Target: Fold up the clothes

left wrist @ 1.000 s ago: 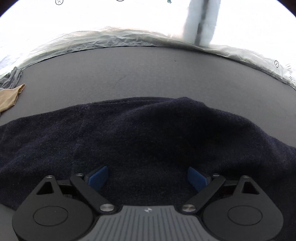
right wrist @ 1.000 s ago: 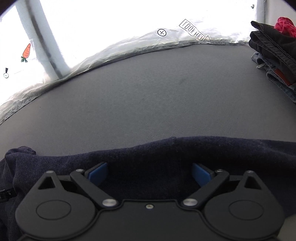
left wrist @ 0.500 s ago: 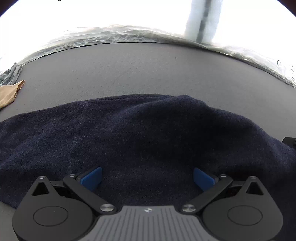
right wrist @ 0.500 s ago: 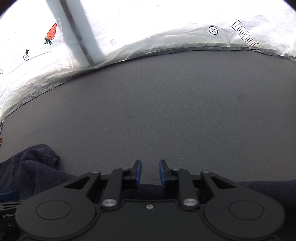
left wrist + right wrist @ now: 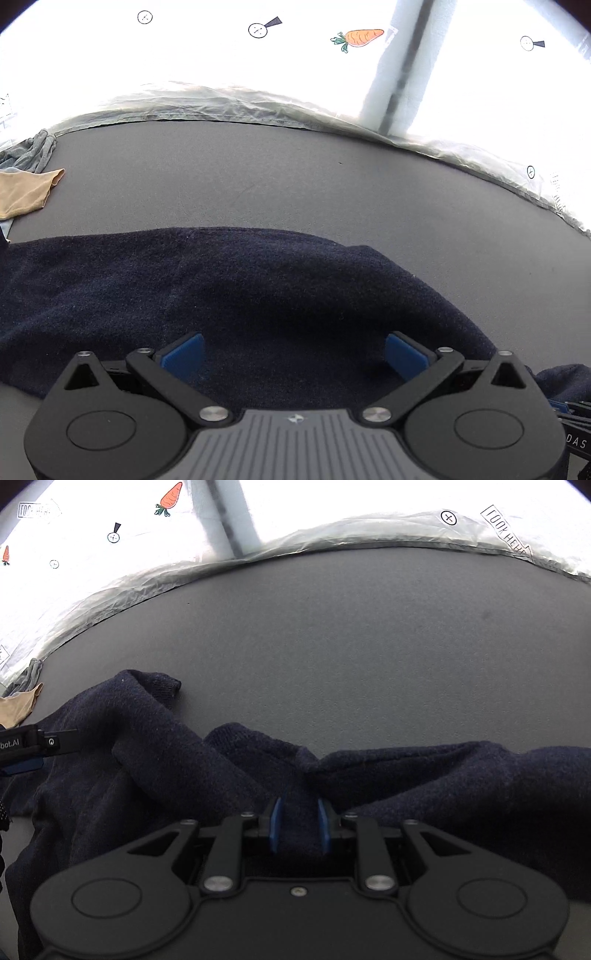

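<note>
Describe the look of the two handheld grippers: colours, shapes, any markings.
Both are matte black with blue finger pads. The left gripper has two round black discs, scissor-like black link arms with silver pivot screws, and a ribbed grey centre plate bearing a small logo. The right gripper has the same discs, links and silver screws, but a plain black centre plate with one small screw. No hands or sleeves show.

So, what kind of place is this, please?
Probably a staged recording area for folding laundry, not a home: a grey padded table bearing a navy sweater, other clothes waiting at its edge, and a bright white backdrop printed with target marks and carrots.
</note>
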`<action>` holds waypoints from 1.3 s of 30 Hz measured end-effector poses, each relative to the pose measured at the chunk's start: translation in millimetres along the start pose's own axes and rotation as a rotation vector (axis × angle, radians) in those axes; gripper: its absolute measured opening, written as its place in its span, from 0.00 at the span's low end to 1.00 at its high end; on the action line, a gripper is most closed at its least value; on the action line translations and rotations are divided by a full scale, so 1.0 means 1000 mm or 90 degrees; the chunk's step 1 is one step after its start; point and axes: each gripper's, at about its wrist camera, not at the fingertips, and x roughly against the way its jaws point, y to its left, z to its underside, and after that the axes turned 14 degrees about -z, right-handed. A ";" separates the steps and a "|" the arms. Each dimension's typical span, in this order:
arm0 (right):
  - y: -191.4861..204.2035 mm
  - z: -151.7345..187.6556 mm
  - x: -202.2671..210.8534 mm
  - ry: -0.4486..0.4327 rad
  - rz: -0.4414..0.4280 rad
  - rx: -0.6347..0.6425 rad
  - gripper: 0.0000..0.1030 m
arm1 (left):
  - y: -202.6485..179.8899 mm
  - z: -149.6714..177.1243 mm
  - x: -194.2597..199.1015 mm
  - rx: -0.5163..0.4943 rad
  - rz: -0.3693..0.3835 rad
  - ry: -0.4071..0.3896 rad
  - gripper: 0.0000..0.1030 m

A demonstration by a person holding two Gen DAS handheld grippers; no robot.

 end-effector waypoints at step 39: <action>0.028 -0.049 -0.054 0.063 -0.107 0.277 0.35 | -0.011 0.014 -0.053 -0.028 -0.085 0.086 1.00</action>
